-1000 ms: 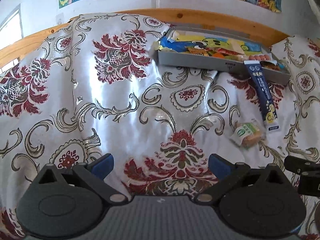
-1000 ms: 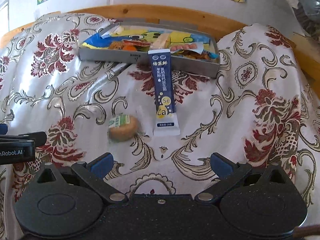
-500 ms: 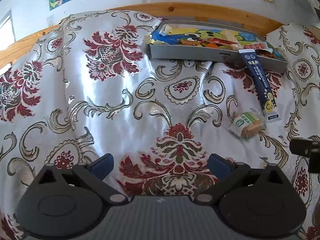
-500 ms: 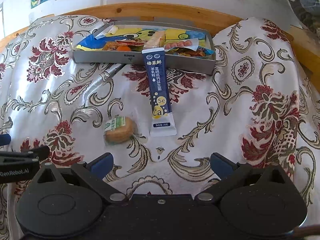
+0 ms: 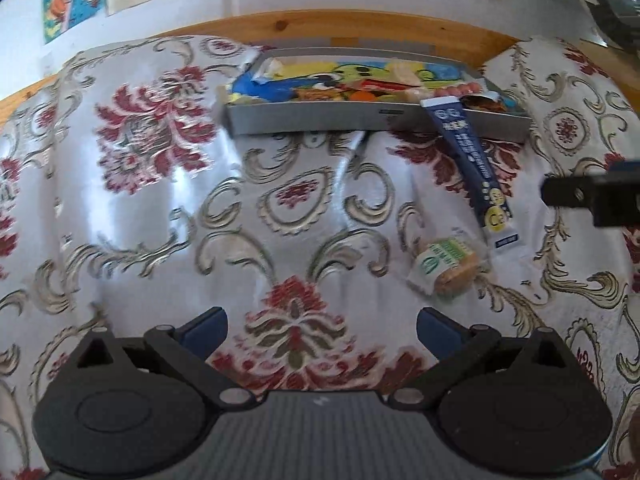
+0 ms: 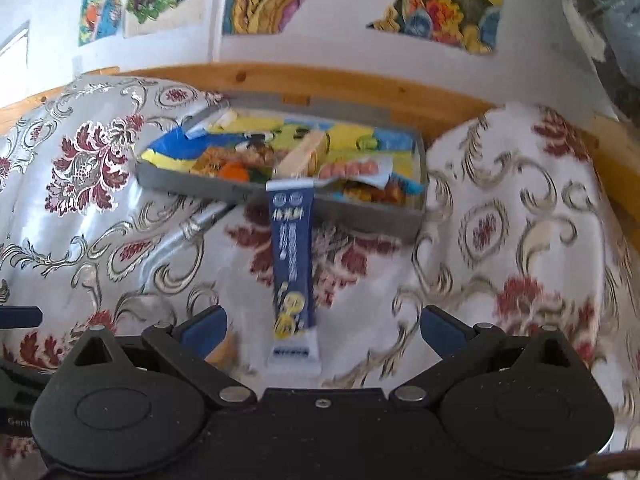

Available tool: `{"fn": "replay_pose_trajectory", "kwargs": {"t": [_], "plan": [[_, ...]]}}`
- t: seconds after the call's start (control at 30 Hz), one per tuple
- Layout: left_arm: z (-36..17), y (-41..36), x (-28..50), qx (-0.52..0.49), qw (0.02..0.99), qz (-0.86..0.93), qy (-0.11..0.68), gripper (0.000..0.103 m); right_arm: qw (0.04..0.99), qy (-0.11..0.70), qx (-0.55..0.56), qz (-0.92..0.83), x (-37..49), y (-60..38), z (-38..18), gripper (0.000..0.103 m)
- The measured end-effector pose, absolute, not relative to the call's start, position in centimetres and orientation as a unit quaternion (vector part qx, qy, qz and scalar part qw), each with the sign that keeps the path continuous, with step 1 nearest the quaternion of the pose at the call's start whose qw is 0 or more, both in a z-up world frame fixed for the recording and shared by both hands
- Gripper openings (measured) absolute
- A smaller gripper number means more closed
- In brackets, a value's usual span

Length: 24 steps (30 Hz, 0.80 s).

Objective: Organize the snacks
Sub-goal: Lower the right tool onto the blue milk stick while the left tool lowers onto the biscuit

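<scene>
**Right gripper closes in on the blue sachet**

Since half a second ago the right gripper [image 6: 320, 328] has moved forward and lower: the blue sachet [image 6: 293, 264] now runs down to a spot between its blue pads, where earlier it lay well ahead. The round wrapped cake [image 5: 444, 266], plain in that view before, is now mostly hidden behind the right gripper's left finger. The left gripper [image 5: 320, 330] has turned right, bringing the grey tray [image 5: 320, 118] nearer the middle of its view.

Count: one tray, one blue sachet, one wrapped cake with a green label, and a heap of packets in the tray too jumbled to number. The sachet's top leans on the tray's front wall; its foot lies on the floral cloth [image 5: 132, 208], just beside the cake.

The sachet's white lettering is too blurred to read.

Both sets of jaws stand wide apart, holding nothing.
</scene>
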<state>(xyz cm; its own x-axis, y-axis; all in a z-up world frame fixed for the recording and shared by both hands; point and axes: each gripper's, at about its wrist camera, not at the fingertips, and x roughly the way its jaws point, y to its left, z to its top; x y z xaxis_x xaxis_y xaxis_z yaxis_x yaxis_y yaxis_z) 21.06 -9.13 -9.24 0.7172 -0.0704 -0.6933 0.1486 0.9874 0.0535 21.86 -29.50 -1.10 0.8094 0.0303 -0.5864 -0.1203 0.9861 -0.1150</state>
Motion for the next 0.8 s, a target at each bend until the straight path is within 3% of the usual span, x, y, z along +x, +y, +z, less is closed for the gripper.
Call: {"fn": "replay_pose_trajectory", "kwargs": {"t": [0.23,0.8], "plan": [[-10.1,-11.8,22.7,0.087,0.921,-0.12,0.361,0.102,0.947,0.295,-0.1,0.083,24.5,-30.4,-2.8,0.102],[-10.8,-15.5,27.0,0.241,0.849,-0.334,0.331,0.102,0.935,0.337,-0.003,0.114,26.8,-31.4,-5.3,0.094]]}}
